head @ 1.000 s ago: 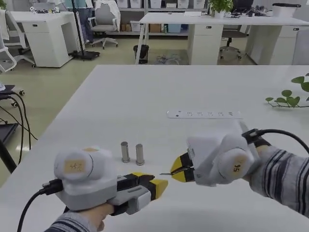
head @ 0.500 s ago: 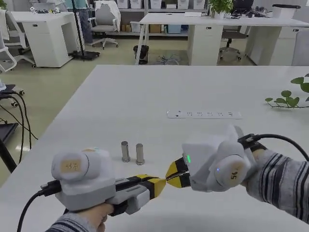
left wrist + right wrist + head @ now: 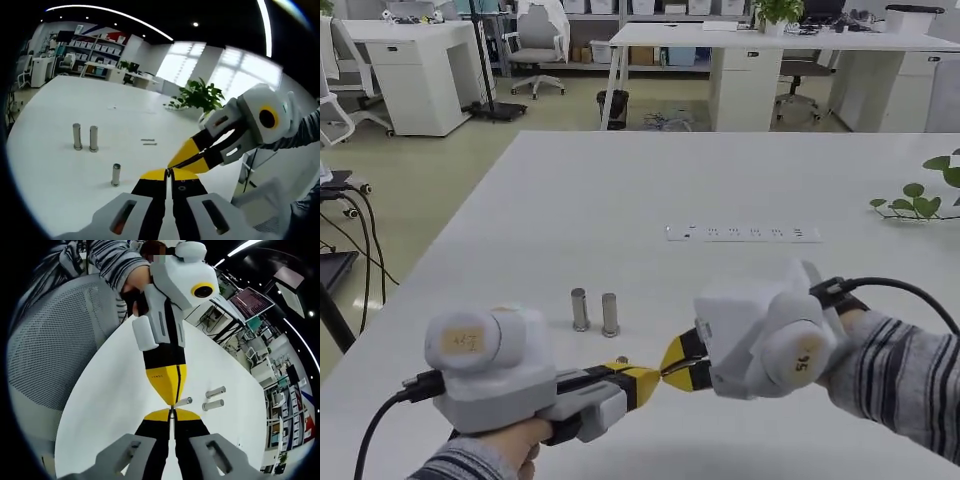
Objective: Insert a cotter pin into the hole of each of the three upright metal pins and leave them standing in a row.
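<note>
Since it's all being read left to right in the head view: the left gripper is held low at the near-left of the white table, and its yellow-tipped jaws are pressed flat together with no gap to be seen. Whether anything is actually pinched by them can't be told, tbh.

Just beyond that gripper, the first pin and the second pin are stood upright side by side, close but not touching. A third pin is picked up in the left gripper view, upright too, set apart from that pair and nearer the jaws, off to their left.

Next over, the right gripper is pointed back toward the left one, so the two sets of yellow tips are brought nose to nose just above the table, touching or as good as. Its jaws are closed down narrow on the cotter pin, which is seen in the right gripper view as a thin metal sliver caught right at the tips and aimed at the left gripper's closed tips. So the cotter pin is held up off the table, in front of the standing pins and well clear of their holes.

Two spare cotter pins are left lying flat on the table past the pins. Further right, a white power strip is laid flat, and a leafy plant is poked in at the table's right edge.
</note>
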Demonstrator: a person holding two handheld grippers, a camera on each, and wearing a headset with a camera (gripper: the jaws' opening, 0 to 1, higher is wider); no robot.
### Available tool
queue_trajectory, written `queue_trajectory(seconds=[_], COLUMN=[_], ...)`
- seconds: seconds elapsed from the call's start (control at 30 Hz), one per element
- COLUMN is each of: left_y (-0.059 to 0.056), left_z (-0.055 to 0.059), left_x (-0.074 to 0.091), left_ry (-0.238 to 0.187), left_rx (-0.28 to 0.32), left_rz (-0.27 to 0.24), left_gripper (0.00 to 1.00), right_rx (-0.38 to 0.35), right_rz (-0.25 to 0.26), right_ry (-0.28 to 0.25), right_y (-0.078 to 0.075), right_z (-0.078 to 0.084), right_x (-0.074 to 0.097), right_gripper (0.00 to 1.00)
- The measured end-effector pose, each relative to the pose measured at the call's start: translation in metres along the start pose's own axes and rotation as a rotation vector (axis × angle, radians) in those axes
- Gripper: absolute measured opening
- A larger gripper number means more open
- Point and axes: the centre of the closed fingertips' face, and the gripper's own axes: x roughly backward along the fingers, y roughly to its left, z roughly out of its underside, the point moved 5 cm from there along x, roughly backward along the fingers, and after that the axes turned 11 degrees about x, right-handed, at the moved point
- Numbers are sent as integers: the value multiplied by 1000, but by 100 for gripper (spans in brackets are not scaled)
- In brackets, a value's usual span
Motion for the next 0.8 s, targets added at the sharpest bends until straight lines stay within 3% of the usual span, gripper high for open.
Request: queue_trajectory(seconds=[0.17,0.27,0.33,0.53,0.8], left_y=[-4,-8,-11,-13,-13], left_z=[1,-1,0,3,8], left_x=[0,0,1,2,2], left_ry=[24,24,33,59,96], left_rx=[-151,-289,-339,-413,-466], left_rz=[3,13,27,49,51], left_gripper=[0,0,0,0,0], right_rx=[-24,-35,-47,-83,-80], right_rz=[-8,-2,-8,-16,-43], right_ry=[-8,-2,-3,-11,-9], right_y=[2,1,3,7,11], right_z=[1,3,3,6,5], right_x=[0,0,0,2,2], right_gripper=[0,0,0,0,0])
